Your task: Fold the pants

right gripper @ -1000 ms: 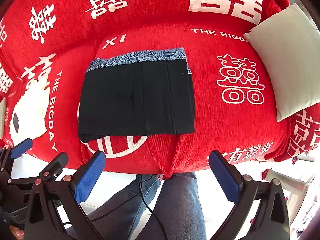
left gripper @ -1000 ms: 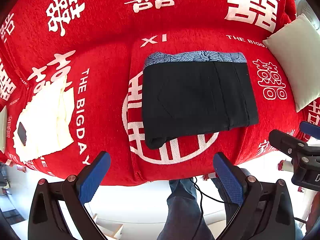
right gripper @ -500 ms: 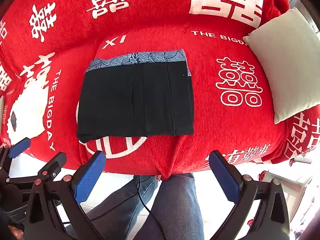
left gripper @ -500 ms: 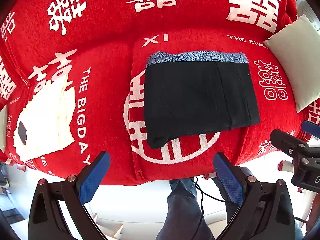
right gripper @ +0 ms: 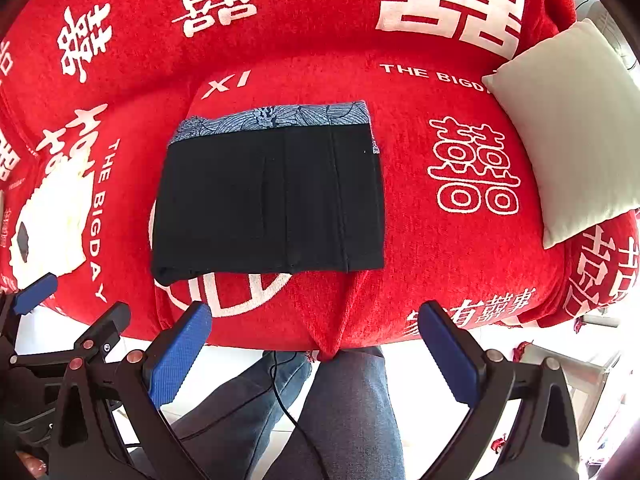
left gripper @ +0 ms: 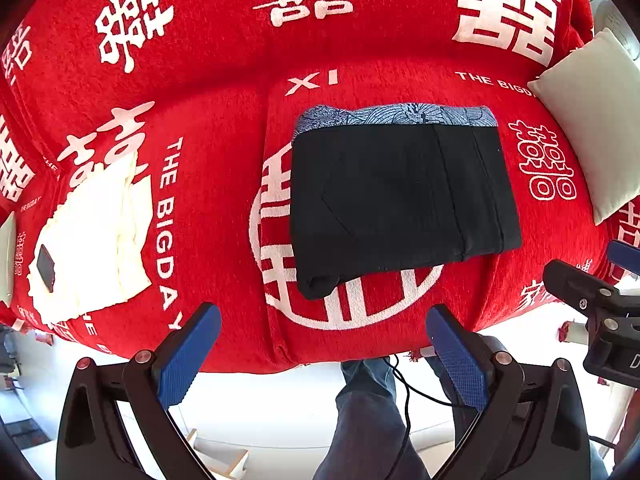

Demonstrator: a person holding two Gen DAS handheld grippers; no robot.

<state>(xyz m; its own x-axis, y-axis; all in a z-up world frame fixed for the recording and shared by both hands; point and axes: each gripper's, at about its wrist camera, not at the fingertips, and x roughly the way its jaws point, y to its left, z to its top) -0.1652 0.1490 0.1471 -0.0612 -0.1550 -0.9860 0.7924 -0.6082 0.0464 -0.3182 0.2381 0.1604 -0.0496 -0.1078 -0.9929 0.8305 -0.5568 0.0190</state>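
Observation:
The black pants (left gripper: 400, 196) lie folded into a flat rectangle on the red cover, with a blue patterned lining strip (left gripper: 396, 115) showing along the far edge. They also show in the right wrist view (right gripper: 268, 200). My left gripper (left gripper: 320, 354) is open and empty, held back from the pants off the seat's front edge. My right gripper (right gripper: 316, 354) is open and empty, also in front of the seat's edge. Neither touches the pants.
The red sofa cover (left gripper: 224, 120) has white characters. A folded cream garment (left gripper: 92, 236) lies at the left. A cream cushion (right gripper: 572, 140) leans at the right. The person's jeans-clad legs (right gripper: 344, 412) and a black cable are below.
Both views have drifted slightly; the pants sit a touch further right in the left view. The pants themselves have not moved and both grippers stay open.

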